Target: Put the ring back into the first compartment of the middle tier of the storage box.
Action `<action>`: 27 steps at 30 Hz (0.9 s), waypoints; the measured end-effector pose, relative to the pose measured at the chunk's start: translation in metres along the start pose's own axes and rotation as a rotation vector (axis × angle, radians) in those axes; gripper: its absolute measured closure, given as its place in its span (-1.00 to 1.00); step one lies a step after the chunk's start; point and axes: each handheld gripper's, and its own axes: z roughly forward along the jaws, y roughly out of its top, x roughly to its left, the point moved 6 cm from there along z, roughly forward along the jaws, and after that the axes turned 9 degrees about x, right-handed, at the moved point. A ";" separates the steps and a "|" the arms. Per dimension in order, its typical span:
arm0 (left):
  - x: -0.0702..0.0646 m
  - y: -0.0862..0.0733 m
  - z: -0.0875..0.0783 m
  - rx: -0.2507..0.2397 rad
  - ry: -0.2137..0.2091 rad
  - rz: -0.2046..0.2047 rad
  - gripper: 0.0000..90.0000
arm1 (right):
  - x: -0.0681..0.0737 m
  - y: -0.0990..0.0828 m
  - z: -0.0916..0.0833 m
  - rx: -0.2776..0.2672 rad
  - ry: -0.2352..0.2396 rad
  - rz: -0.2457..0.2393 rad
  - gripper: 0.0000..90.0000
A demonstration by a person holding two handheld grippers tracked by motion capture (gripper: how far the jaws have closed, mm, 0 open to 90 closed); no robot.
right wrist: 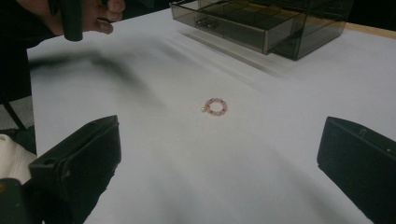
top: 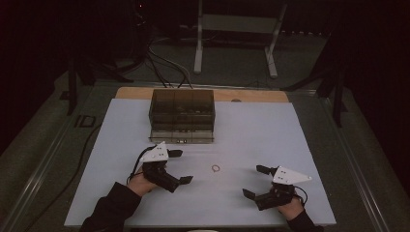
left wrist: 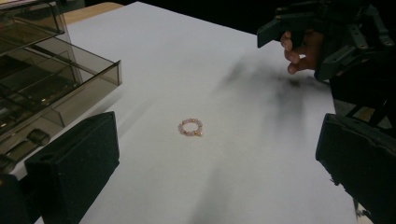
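Note:
A small pink bead bracelet lies flat on the white table top, between my two grippers. In the left gripper view the bracelet rests ahead of the wide-apart black jaws; in the right gripper view the bracelet also lies ahead of the spread jaws. My left gripper is open, left of the bracelet. My right gripper is open, to the bracelet's right and nearer the front edge. Neither touches it. A smoky clear drawer box stands behind, its lowest drawer pulled out.
The drawer box holds small dark items in its compartments. A wooden strip runs along the table's far edge. Cables and a white stand lie on the floor beyond. The white top has open space around the bracelet.

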 end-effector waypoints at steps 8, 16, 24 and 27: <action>-0.001 0.009 0.014 0.015 -0.006 0.001 -0.98 | 0.000 0.000 0.000 -0.001 -0.001 -0.001 -1.00; 0.000 0.016 0.025 0.029 0.001 -0.006 -0.98 | 0.000 0.000 -0.001 -0.003 -0.002 0.001 -1.00; 0.002 0.023 0.037 0.049 0.015 -0.018 -0.94 | -0.001 0.000 -0.001 -0.002 -0.003 0.002 -1.00; -0.001 0.026 0.044 0.062 0.003 -0.011 -0.94 | -0.001 0.000 -0.001 -0.003 -0.002 0.001 -1.00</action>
